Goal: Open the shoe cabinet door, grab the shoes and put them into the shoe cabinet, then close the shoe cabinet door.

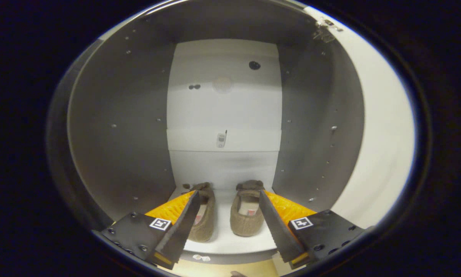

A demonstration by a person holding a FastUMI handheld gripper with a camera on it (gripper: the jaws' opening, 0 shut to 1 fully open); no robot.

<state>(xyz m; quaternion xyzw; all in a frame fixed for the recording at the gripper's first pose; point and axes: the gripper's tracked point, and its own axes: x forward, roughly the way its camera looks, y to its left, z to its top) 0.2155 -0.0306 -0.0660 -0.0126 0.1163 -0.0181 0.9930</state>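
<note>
I look straight into the open shoe cabinet point(119, 127), with grey side walls and a white back panel point(224, 111). Two brown knitted shoes stand side by side on its white bottom shelf point(224, 236), toes toward the back. The left shoe point(204, 217) and the right shoe point(248, 213) lie between and just beyond my fingers. My gripper point(227, 194) is open, its fingertips spread to either side of the pair and holding nothing. The cabinet door point(380, 127) stands swung open on the right, white, with a hinge point(324, 30) at its top.
A small white fitting point(221, 139) sits on a ledge across the back panel. A round dark hole point(254, 65) marks the upper back panel. Rows of shelf-pin holes run down both side walls. A strip of light wooden floor point(230, 269) lies below the shelf edge.
</note>
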